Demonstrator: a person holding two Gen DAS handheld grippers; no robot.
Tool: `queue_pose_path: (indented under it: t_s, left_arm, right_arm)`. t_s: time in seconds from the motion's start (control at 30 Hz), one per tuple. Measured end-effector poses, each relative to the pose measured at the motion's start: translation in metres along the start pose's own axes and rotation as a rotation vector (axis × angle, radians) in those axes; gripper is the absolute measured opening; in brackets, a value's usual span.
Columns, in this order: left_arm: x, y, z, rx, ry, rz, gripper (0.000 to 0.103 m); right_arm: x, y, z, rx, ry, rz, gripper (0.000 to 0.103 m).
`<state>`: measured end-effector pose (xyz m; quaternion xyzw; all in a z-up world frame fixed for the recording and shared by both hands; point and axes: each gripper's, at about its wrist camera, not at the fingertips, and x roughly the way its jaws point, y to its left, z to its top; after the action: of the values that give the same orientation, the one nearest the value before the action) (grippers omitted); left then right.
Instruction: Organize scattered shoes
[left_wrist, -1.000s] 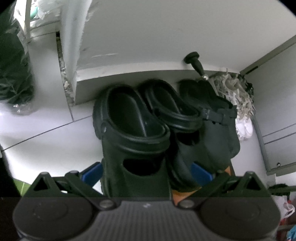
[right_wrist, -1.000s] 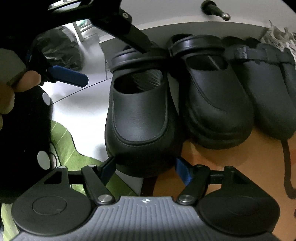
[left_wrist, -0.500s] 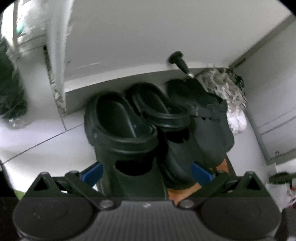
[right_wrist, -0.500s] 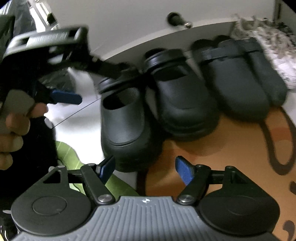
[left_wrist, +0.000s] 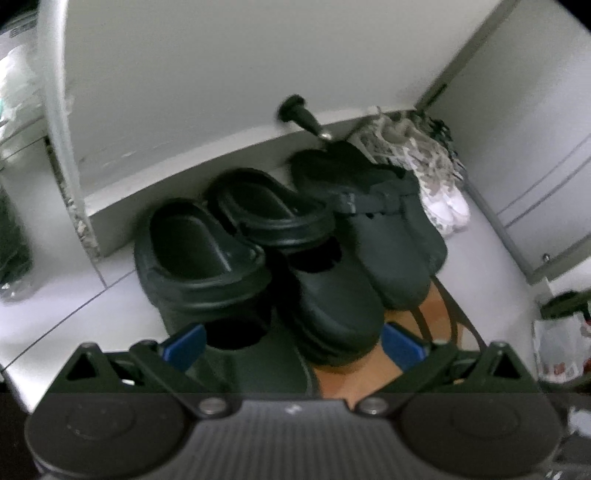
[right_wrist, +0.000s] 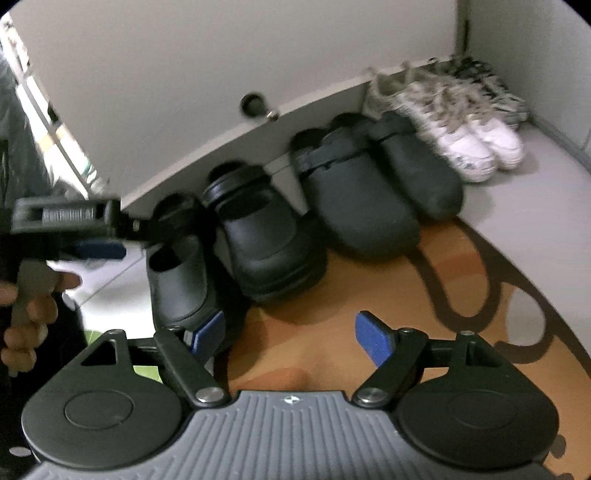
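White wall and baseboard (right_wrist: 229, 136) back a tidy row of shoes: glossy black clogs (right_wrist: 258, 236), matte strapped clogs (right_wrist: 369, 192) beside them, then white sneakers (right_wrist: 469, 147) in the corner, all heels to the wall, toes out over the orange mat (right_wrist: 369, 295). Left gripper (left_wrist: 291, 343) hangs over the nearest clog (left_wrist: 199, 254), jaws spread wide, gripping nothing I can make out. Right gripper (right_wrist: 291, 332) sits low over the mat, jaws wide apart and empty. Every shoe in sight stands paired and lined up; I'd call the sorting done here, though anything outside these views is unknown.
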<state>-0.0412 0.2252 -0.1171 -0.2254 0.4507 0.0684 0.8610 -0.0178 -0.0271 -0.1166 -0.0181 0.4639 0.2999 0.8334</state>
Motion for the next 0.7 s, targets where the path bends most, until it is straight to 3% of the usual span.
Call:
queue_pose_path:
  t_s: [0.33, 0.4, 0.47, 0.57, 0.7]
  left_arm:
    - [-0.022, -0.027, 0.004, 0.043, -0.016, -0.003, 0.102]
    - [-0.03, -0.034, 0.009, 0.044, -0.02, -0.015, 0.102]
    - [-0.042, -0.048, 0.014, 0.098, -0.046, -0.045, 0.102]
    - [-0.061, -0.077, 0.021, 0.217, -0.094, -0.033, 0.103]
    - [-0.087, -0.113, 0.033, 0.278, -0.105, -0.024, 0.103]
  right_arm:
    - [-0.067, -0.032, 0.005, 0.058, -0.049, -0.081, 0.087]
    - [-0.082, -0.035, 0.007, 0.051, -0.053, -0.095, 0.093]
    - [-0.1, -0.038, 0.011, 0.044, -0.059, -0.105, 0.1]
    - [-0.127, -0.041, 0.019, 0.025, -0.077, -0.133, 0.1]
    - [-0.167, -0.049, 0.03, 0.014, -0.12, -0.155, 0.103]
